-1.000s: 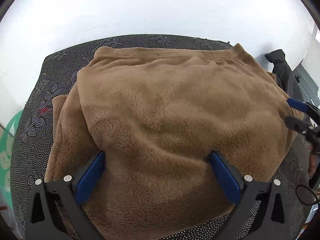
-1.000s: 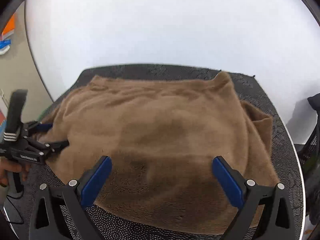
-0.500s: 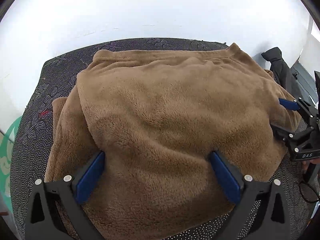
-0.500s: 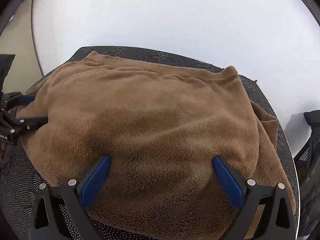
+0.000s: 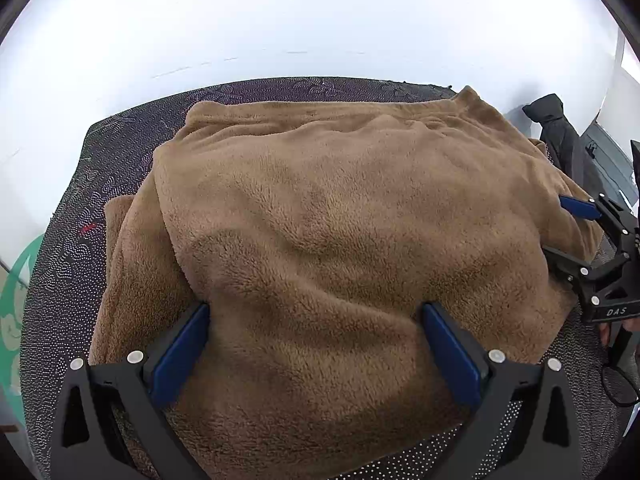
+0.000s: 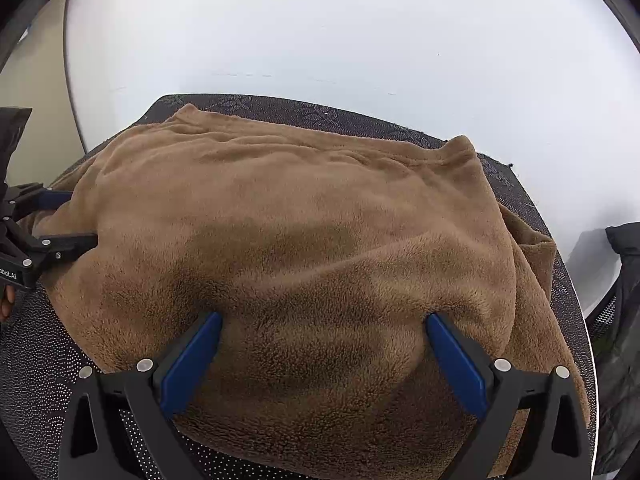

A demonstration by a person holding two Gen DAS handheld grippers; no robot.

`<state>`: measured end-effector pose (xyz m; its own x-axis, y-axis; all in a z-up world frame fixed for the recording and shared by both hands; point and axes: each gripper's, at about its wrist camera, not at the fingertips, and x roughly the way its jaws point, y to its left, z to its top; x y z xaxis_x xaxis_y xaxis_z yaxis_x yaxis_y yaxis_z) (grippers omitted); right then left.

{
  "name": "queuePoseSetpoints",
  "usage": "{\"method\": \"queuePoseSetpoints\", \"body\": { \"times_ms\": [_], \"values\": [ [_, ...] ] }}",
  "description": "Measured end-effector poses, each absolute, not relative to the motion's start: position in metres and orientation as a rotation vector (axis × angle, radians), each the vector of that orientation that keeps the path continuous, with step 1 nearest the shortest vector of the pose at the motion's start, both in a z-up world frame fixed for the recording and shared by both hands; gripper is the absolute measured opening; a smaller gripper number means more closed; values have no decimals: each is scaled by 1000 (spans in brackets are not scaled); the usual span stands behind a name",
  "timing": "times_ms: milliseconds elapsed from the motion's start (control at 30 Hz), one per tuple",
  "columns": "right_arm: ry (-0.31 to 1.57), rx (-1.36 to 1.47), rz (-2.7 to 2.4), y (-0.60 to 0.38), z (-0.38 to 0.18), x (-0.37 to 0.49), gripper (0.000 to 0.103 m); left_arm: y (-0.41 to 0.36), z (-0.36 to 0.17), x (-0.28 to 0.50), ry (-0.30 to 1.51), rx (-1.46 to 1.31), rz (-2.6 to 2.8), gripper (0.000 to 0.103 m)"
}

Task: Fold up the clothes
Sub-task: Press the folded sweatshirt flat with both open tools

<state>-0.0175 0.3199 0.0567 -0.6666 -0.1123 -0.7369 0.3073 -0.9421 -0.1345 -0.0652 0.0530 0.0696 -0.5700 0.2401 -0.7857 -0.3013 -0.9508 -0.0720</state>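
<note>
A brown fleece garment (image 5: 340,240) lies heaped, already doubled over, on the dark dotted surface (image 5: 72,240). The step looks like setting up another fold. Both claws are spread wide and hold nothing: the left claw (image 5: 316,344) presses into the garment's near edge, the right claw (image 6: 324,352) likewise, further along that edge. Next, each needs to close on a layer of cloth.

A dark dotted table mat (image 5: 60,248) lies before a white wall (image 6: 360,32); a black jacket (image 5: 560,136) hangs right.

Brown fleece garment (image 5: 340,240), black white-dotted mat (image 5: 60,264), blue-padded black hand-held gripper (image 5: 316,344)
</note>
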Motion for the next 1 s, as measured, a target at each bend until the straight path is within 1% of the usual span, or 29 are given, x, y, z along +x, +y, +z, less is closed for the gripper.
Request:
{"method": "queuePoseSetpoints", "body": {
  "times_ms": [533,733,867,900,933,1000],
  "values": [
    [400,1133,-2668,314,57,-15,102,54,69,-66,97,-1254,2542,103],
    [405,1133,-2670,313,57,-15,102,54,71,-64,70,-1246,2553,103],
    [407,1139,-2682,313,57,-15,102,37,81,-50,-106,-1182,2634,103],
    [397,1145,-2693,313,58,-14,102,29,82,-45,-186,-1155,2646,103],
    [364,1157,-2717,312,61,-13,102,20,83,-41,-264,-1128,2655,103],
    [283,1159,-2759,310,71,-10,102,11,82,-39,-334,-1105,2642,103]
  ]
}}
